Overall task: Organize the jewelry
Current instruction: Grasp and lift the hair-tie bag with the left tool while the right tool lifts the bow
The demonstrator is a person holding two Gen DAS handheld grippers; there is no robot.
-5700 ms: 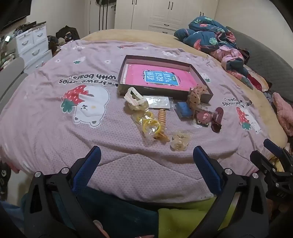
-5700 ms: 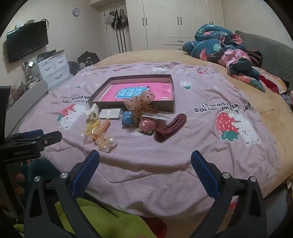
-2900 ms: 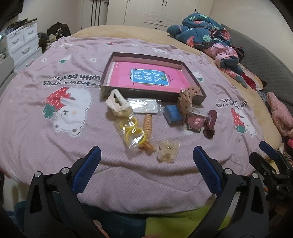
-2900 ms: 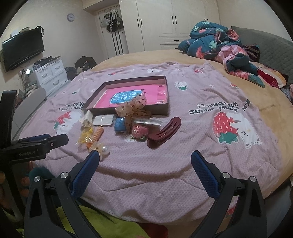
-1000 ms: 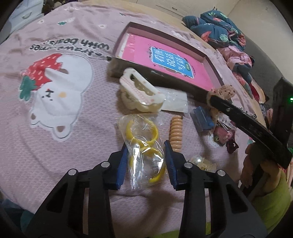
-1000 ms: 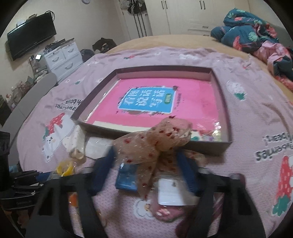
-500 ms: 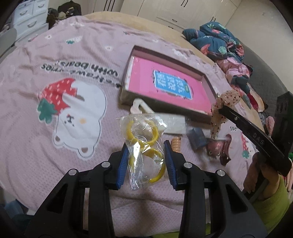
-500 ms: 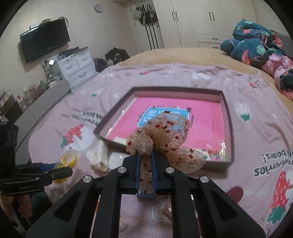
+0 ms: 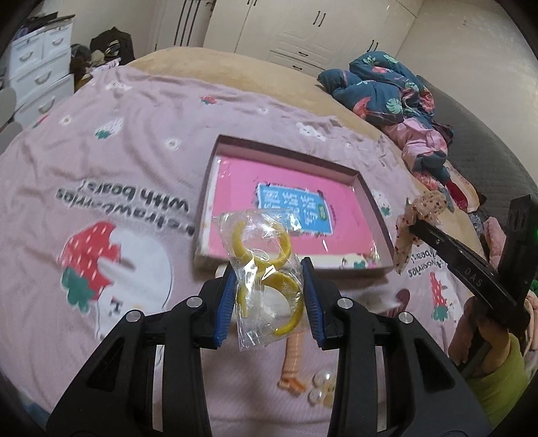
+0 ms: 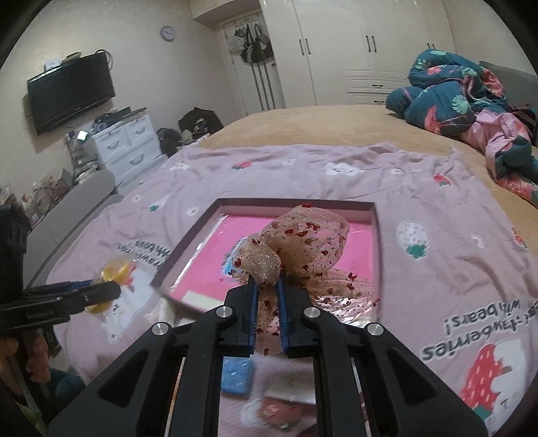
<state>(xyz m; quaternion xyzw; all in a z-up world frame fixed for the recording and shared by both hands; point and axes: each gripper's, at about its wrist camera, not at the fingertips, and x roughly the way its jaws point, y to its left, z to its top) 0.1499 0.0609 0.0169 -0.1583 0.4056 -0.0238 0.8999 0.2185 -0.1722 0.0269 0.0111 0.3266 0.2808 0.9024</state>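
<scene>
We see the left gripper (image 9: 269, 285) clamped on a bag of yellow rings (image 9: 265, 269) above the bedspread (image 9: 101, 161). The right gripper (image 10: 268, 295) pinches a sheer bow (image 10: 302, 248) over the box (image 10: 375, 235).

This is a bedroom in a home. A wide bed (image 10: 302, 121) fills most of both views, covered by a pink blanket (image 10: 420, 208) printed with strawberries and bears. White wardrobes (image 10: 370, 47) line the far wall, with bags (image 10: 250, 42) hung beside them. A TV (image 10: 70, 94) and a clock (image 10: 167, 33) hang on the wall above white drawers (image 10: 129, 148). Crumpled bedding (image 10: 447, 94) lies at the bed's head.
</scene>
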